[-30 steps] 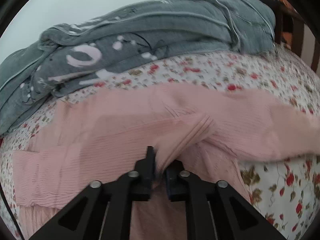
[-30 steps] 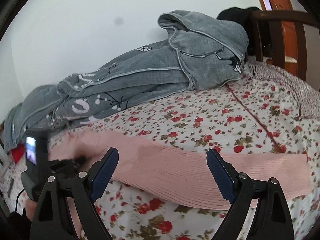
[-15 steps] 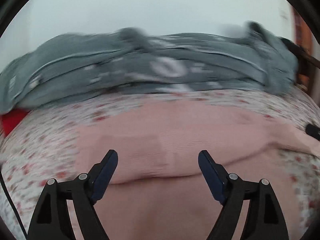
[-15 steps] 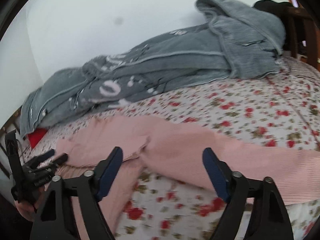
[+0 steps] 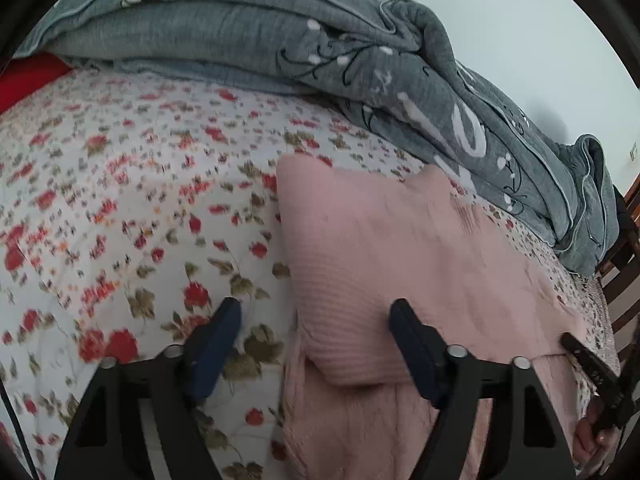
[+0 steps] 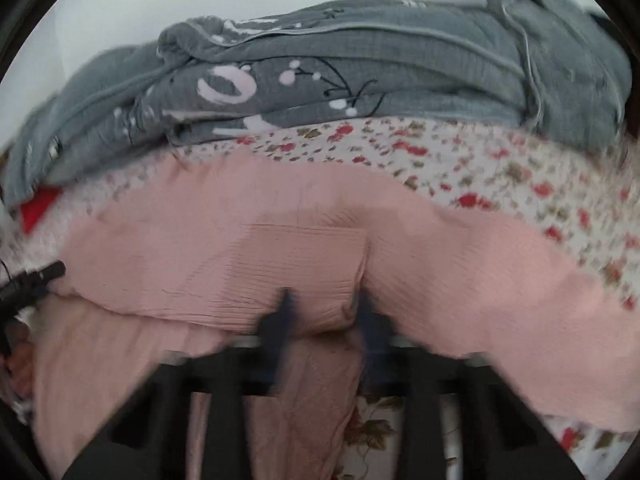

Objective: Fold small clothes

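A pink ribbed garment lies partly folded on the floral bedsheet. My left gripper hovers over its left edge. Its jaws are closing, the folded edge lies between them, and the pads do not touch it. In the blurred right wrist view, my right gripper is closing on a bunched fold of the pink garment, which bulges between its fingers. The right gripper's black fingers and a hand show at the right edge of the left wrist view.
A rumpled grey quilt with white print is piled along the wall behind the garment, and also appears as the quilt. Something red peeks from under it at the left. Wooden bed rails stand at the right.
My left gripper let go of the pink fold, opened and swung left to the garment's edge. My right gripper moved left and down onto the garment and went from wide open to closing on a fold.
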Motion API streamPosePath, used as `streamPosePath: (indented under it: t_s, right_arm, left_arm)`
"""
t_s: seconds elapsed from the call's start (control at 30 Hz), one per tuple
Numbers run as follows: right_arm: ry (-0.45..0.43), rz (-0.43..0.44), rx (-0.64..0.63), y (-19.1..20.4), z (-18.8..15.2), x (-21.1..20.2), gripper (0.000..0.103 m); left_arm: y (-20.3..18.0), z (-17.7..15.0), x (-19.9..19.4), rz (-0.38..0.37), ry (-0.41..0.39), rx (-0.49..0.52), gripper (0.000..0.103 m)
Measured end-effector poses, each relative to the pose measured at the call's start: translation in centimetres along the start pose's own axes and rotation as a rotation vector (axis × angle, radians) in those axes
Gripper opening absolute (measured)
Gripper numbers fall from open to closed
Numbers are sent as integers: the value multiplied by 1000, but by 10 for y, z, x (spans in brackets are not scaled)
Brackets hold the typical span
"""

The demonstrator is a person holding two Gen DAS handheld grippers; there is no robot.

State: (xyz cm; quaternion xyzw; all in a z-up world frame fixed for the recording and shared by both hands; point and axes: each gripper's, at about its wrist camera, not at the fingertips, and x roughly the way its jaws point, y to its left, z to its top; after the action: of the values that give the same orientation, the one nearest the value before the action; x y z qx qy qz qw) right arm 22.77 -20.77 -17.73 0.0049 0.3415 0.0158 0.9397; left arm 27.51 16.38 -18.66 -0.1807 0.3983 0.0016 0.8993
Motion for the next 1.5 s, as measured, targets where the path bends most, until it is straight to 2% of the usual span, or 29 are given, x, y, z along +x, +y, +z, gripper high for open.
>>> streamPosePath:
  t_s: [0.03, 0.07, 0.1, 0.13, 0.23, 0.3, 0.37, 0.47, 0.5, 0.53, 0.6, 0.7, 0.77, 0.83, 0.9, 1.0, 1.1, 1.17, 1.27, 1.4, 1.5]
  right_arm:
    - [-33, 19, 11, -3, 1, -6, 6]
    - [-87, 44, 31, -7, 0, -17, 6]
    - [-122, 51, 45, -11, 0, -23, 6]
    - [-97, 29, 44, -12, -1, -19, 6]
    - [47, -12, 18, -5, -6, 12, 6]
    - [-3, 11, 22, -5, -3, 1, 6]
    - [-26, 23, 25, -10, -5, -10, 8]
    - [-56, -1, 35, -24, -8, -26, 29]
    - [-88, -8, 39, -30, -8, -35, 38]
    - [-113, -15, 43, -35, -10, -41, 46]
    - [-151, -34, 50, -46, -13, -54, 51]
    - [-148, -56, 65, -59, -12, -54, 51]
    - [-135, -61, 78, -66, -11, -53, 51]
    - [-128, -57, 93, -72, -11, -53, 51]
    - [-120, -70, 102, -78, -10, -53, 51]
    - [-115, -83, 134, -94, -14, -66, 52]
    - [-130, -93, 165, -114, -22, -87, 59]
    - [-127, -115, 187, -127, -28, -98, 60]
    - [-112, -168, 261, -152, -48, -117, 65]
    - [-65, -145, 393, -190, -89, -136, 66]
    - [-42, -157, 436, -211, -111, -143, 66]
  left_arm:
    - [0, 1, -5, 14, -18, -1, 51]
    - [1, 3, -9, 15, -39, -7, 47]
    - [2, 4, -14, 15, -69, -24, 47]
    - [4, 4, -15, 21, -83, -43, 47]
    - [0, 2, 3, 83, -1, -24, 43]
    - [-2, 5, -1, 91, -24, -10, 43]
    - [-7, 6, -18, 83, -88, 0, 40]
    - [-23, 14, -42, 40, -193, 43, 43]
    - [-30, 18, -43, 17, -211, 75, 49]
    - [-33, 22, -40, 6, -217, 94, 54]
    - [-36, 29, -22, 0, -187, 106, 54]
    - [-18, 27, 29, 31, -3, 24, 51]
    - [-13, 28, 25, 10, -17, -4, 51]
    - [-14, 24, 22, 26, -33, 1, 56]
    - [-13, 22, 29, 55, 3, -2, 61]
    - [-12, 22, 25, 27, -10, -13, 64]
    - [-9, 23, 23, -1, -16, -37, 66]
    - [-9, 22, 21, -6, -21, -44, 66]
    - [-14, 21, 21, 12, -23, -29, 68]
    - [-19, 21, 20, 44, -31, -9, 69]
    - [-17, 21, 19, 45, -35, -14, 70]
